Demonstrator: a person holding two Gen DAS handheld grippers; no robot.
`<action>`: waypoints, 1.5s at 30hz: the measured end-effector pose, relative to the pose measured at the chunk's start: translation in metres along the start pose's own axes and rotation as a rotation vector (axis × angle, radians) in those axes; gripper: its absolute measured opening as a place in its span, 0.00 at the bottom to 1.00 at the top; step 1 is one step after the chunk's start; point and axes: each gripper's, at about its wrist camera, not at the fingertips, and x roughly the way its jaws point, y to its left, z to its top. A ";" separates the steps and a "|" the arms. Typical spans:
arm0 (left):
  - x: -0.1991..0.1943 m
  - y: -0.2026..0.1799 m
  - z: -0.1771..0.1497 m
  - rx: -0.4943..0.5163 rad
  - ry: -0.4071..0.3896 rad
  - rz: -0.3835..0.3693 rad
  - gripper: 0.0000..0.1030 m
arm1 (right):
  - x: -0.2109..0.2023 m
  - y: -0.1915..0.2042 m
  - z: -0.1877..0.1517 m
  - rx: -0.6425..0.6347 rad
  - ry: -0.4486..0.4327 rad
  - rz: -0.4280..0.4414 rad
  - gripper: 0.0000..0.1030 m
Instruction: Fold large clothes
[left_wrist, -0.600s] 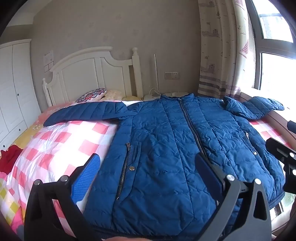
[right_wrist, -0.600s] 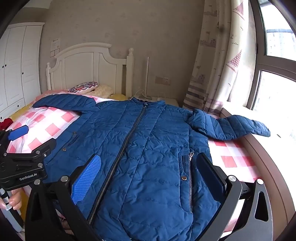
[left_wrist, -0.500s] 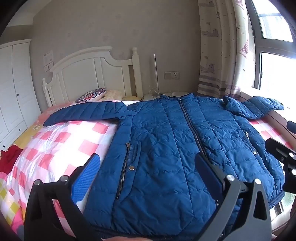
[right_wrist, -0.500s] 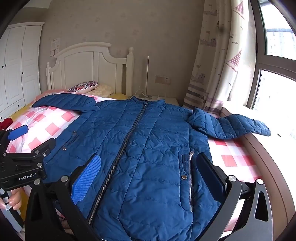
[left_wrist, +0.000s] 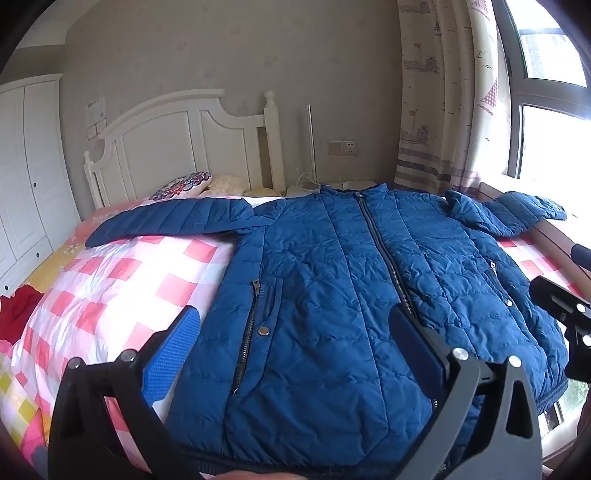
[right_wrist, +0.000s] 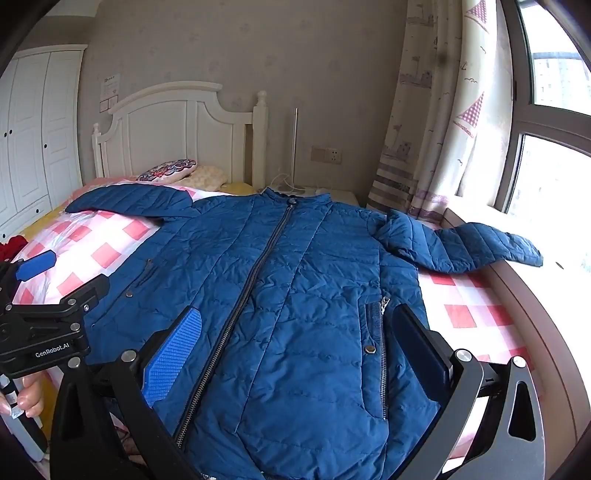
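Note:
A large blue quilted jacket (left_wrist: 332, 280) lies flat, zipped and face up on the bed, collar toward the headboard. In the right wrist view the same jacket (right_wrist: 295, 280) fills the middle. One sleeve (left_wrist: 173, 221) stretches left across the quilt; the other sleeve (right_wrist: 461, 243) reaches right onto the window sill. My left gripper (left_wrist: 295, 328) hovers open above the jacket's lower left half, nothing between its fingers. My right gripper (right_wrist: 299, 328) hovers open over the lower right half near the hem, also holding nothing. Seen from the right wrist, the left gripper (right_wrist: 62, 273) is at the far left.
The bed carries a pink and white checked quilt (left_wrist: 110, 288), with a white headboard (left_wrist: 184, 147) and pillows (left_wrist: 184, 182) at the far end. A wardrobe (left_wrist: 26, 177) stands on the left. Curtain (right_wrist: 424, 129) and window sill (right_wrist: 517, 266) border the right. Something red (left_wrist: 18, 310) lies at the bed's left edge.

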 end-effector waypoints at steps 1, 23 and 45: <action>0.000 -0.002 -0.001 0.000 0.001 0.001 0.98 | 0.001 0.000 -0.001 0.000 -0.001 -0.001 0.96; 0.001 0.006 0.001 -0.011 0.014 -0.003 0.98 | -0.002 0.001 0.002 0.008 0.011 0.009 0.96; 0.002 0.010 -0.002 -0.015 0.018 -0.001 0.98 | 0.001 0.001 -0.001 0.013 0.022 0.018 0.96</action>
